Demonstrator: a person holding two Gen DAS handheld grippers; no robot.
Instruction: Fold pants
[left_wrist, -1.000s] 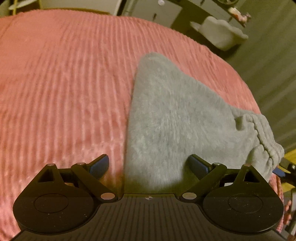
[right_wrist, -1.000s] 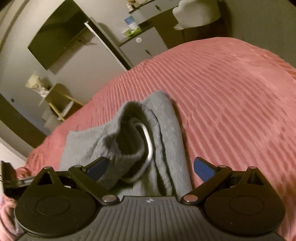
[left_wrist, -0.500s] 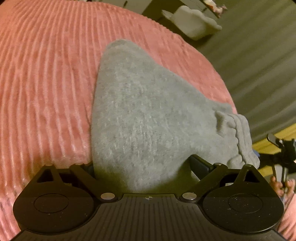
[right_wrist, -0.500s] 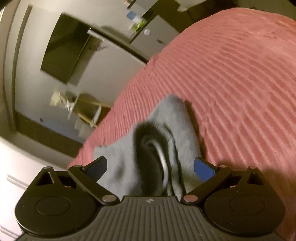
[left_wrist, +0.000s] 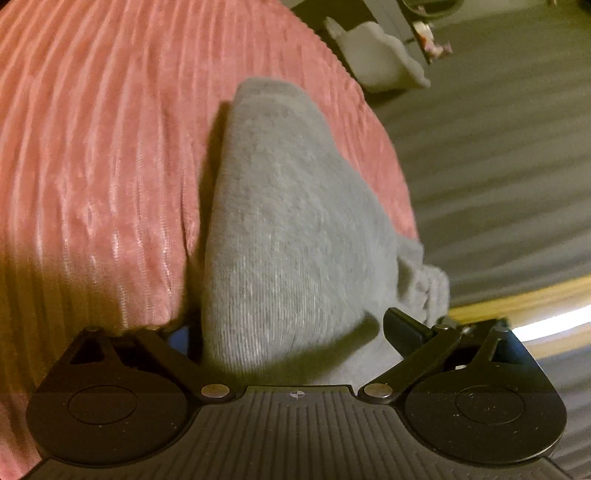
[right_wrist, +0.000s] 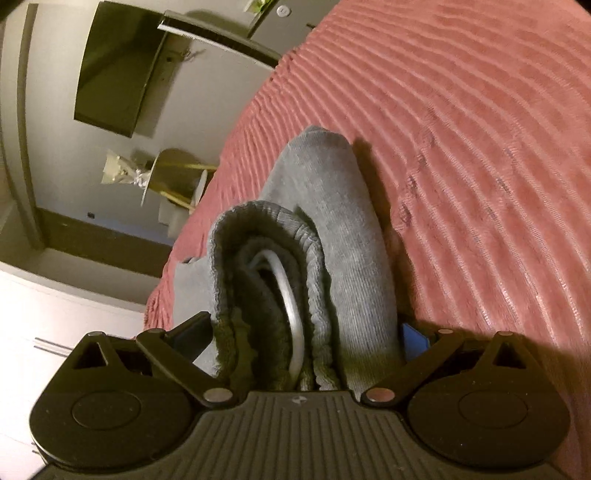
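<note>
Folded grey pants (left_wrist: 295, 221) lie on a pink ribbed bedspread (left_wrist: 92, 147), near its right edge. My left gripper (left_wrist: 291, 332) sits low over their near end. Its jaws are opening, and the cloth lies between the fingers without being pinched. In the right wrist view the pants (right_wrist: 332, 221) show their ribbed waistband (right_wrist: 258, 251) and a white drawstring (right_wrist: 291, 306). My right gripper (right_wrist: 303, 334) is open, its fingers set wide on either side of the waistband bundle. The bedspread (right_wrist: 480, 147) stretches away to the right.
Beyond the bed's right edge lies striped grey floor (left_wrist: 498, 166) with a white object (left_wrist: 376, 55) on it. The right wrist view shows a wall with a dark panel (right_wrist: 110, 74), a small round table (right_wrist: 173, 177) and white drawers (right_wrist: 55, 332).
Both grippers have dropped toward the bed and rolled. The pants, which lay ahead of the fingers, now sit between them in both views.
</note>
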